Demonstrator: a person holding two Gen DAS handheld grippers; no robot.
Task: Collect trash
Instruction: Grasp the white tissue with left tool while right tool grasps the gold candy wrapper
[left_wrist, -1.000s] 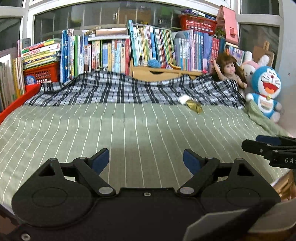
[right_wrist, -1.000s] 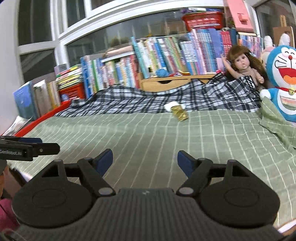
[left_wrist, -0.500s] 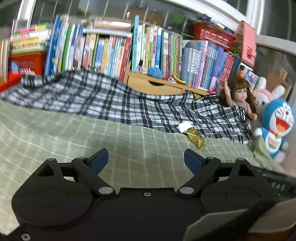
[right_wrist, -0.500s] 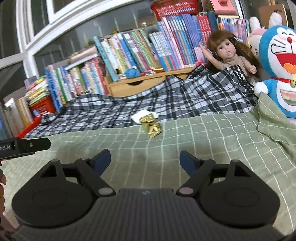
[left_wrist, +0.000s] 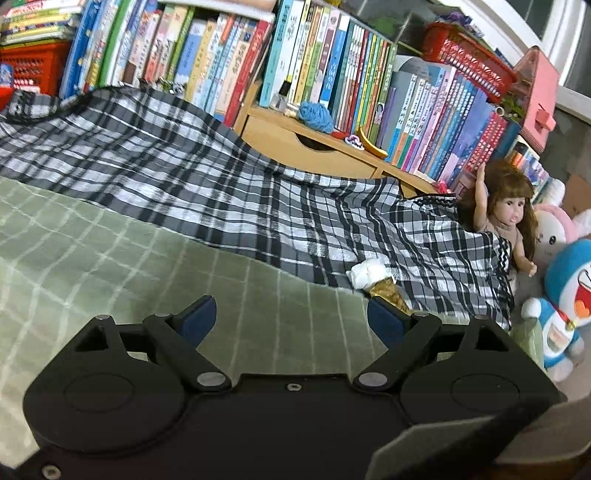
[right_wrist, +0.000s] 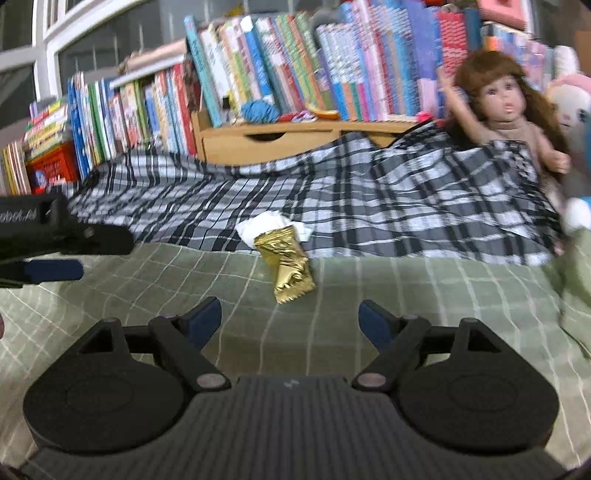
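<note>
Two pieces of trash lie together on the green checked bedspread (right_wrist: 155, 288), right at the edge of the black-and-white plaid blanket (right_wrist: 369, 199): a gold wrapper (right_wrist: 290, 264) and a crumpled white tissue (right_wrist: 264, 225) touching its far end, partly tucked beneath it. The right gripper (right_wrist: 290, 319) has its jaws wide apart and empty, the wrapper lying just ahead of the gap between them; the left gripper (left_wrist: 291, 319) is likewise spread and empty, with the same tissue (left_wrist: 367, 273) and wrapper (left_wrist: 388, 291) off by its right finger, the wrapper partly hidden behind that finger.

The step in hand looks like the approach for a first pick, and the right gripper seems better lined up. To do it well, bring the fingers low along the bedspread so they straddle the wrapper across its narrow width; close only once both pads flank it; avoid pinching the soft cloth underneath. The foil is thin and may slip or crumple; the tissue may well stay behind, so the left gripper could take it separately. A doll (right_wrist: 506, 110) sits well off to the right, clear of the path.
</note>
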